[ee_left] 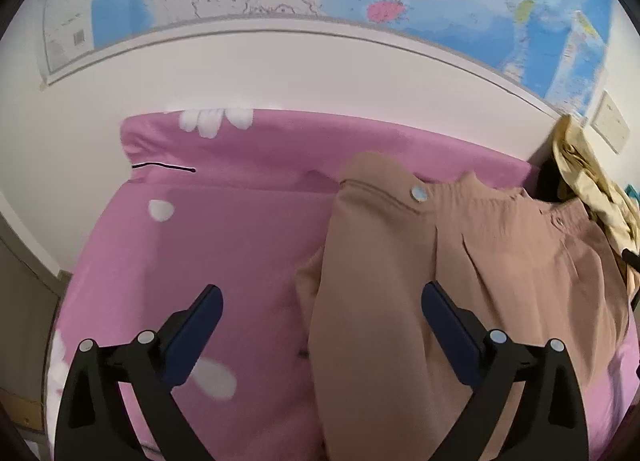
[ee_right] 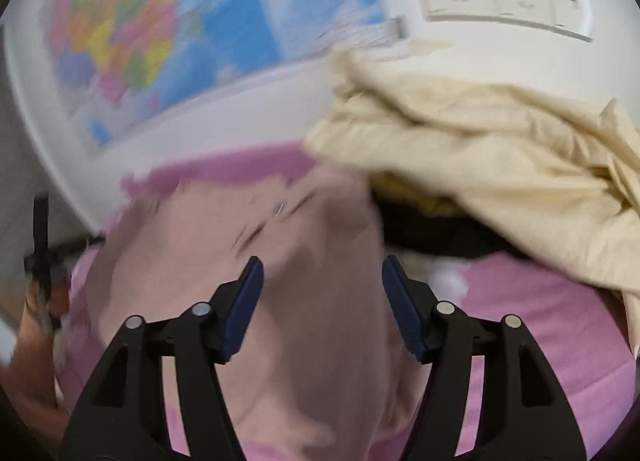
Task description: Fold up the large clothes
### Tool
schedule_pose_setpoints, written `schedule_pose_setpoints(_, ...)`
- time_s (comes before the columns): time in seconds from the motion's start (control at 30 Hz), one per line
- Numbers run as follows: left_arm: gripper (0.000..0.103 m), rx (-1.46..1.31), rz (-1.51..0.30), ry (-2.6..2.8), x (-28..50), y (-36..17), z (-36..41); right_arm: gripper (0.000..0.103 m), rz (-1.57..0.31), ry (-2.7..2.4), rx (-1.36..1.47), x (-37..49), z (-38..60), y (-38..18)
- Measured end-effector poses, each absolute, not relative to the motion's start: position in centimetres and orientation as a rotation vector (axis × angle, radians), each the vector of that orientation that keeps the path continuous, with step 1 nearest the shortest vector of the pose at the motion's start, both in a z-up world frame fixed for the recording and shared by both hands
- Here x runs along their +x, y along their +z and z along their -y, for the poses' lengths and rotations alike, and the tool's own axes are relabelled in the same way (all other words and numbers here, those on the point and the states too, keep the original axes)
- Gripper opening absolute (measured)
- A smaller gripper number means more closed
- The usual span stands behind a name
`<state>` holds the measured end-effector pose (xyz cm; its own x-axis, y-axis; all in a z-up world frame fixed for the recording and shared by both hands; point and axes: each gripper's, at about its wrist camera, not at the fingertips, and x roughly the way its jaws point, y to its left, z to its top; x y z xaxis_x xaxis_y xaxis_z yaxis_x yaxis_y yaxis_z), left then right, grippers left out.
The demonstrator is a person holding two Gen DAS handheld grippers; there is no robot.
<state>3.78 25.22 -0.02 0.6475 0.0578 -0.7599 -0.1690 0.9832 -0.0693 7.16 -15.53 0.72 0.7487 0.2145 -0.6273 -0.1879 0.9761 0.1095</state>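
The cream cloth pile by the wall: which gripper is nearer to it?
Right. The right gripper hovers just before the cream cloth pile; the left gripper sees that pile only at its far right edge.

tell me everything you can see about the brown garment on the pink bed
The brown garment is tan, thin woven-looking cloth with a waistband, pleats and a pale round button. It lies loosely spread on the pink sheet, its far right edge by a cream fabric heap. Neither open gripper grips it.
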Motion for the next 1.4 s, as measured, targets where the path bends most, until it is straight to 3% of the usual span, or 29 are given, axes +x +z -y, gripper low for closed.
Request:
schedule_pose_setpoints(0.23, 0.096, -0.125, -0.903, 0.125, 0.5, -1.5, -24.4, 0.067, -0.753, 0.220, 0.205, 4.6, 18.8, -2.9)
schedule_pose_setpoints(0.33, 0.096, -0.186, -0.924, 0.062, -0.3, -2.4, -24.3, 0.064, -0.760, 0.249, 0.220, 3.9, 18.9, -4.2)
schedule_pose_setpoints(0.43, 0.096, -0.206, -0.948, 0.026, -0.3, -3.4, -23.5, 0.038, -0.783, 0.254, 0.224, 3.9, 19.1, -5.1)
schedule_pose_setpoints(0.5, 0.096, -0.209, -0.963, -0.011, -0.3, -3.9, -22.8, 0.009, -0.762, 0.269, 0.249, 4.1, 19.8, -4.6)
schedule_pose_setpoints(0.57, 0.094, -0.198, -0.956, -0.007, -0.3, -4.1, -22.2, 0.004, -0.722, 0.249, 0.257, 4.6, 20.3, -3.6)
schedule_pose_setpoints(0.6, 0.088, -0.192, -0.955, -0.004, -0.3, -4.2, -22.1, 0.003, -0.705, 0.233, 0.255, 5.0, 20.5, -3.2)
schedule_pose_setpoints(0.7, 0.074, -0.202, -0.952, 0.003, -0.1, -4.0, -22.0, 0.003, -0.742, 0.184, 0.248, 6.4, 20.6, -4.3)
schedule_pose_setpoints(0.83, 0.074, -0.197, -0.956, 0.030, -0.2, -4.0, -21.8, 0.009, -0.791, 0.159, 0.224, 7.0, 20.2, -5.4)
schedule_pose_setpoints(0.97, 0.078, -0.180, -0.948, 0.040, -0.5, -4.0, -21.5, 0.040, -0.714, 0.095, 0.189, 5.4, 19.8, -2.9)
schedule_pose_setpoints(1.2, 0.078, -0.146, -0.933, 0.068, -0.5, -3.7, -20.7, 0.048, -0.610, 0.246, 0.030, 3.8, 13.3, 0.1)
schedule_pose_setpoints(1.4, 0.080, -0.124, -0.932, 0.063, -0.5, -3.7, -20.0, 0.047, -0.730, 0.341, -0.050, 8.4, 8.4, -3.5)
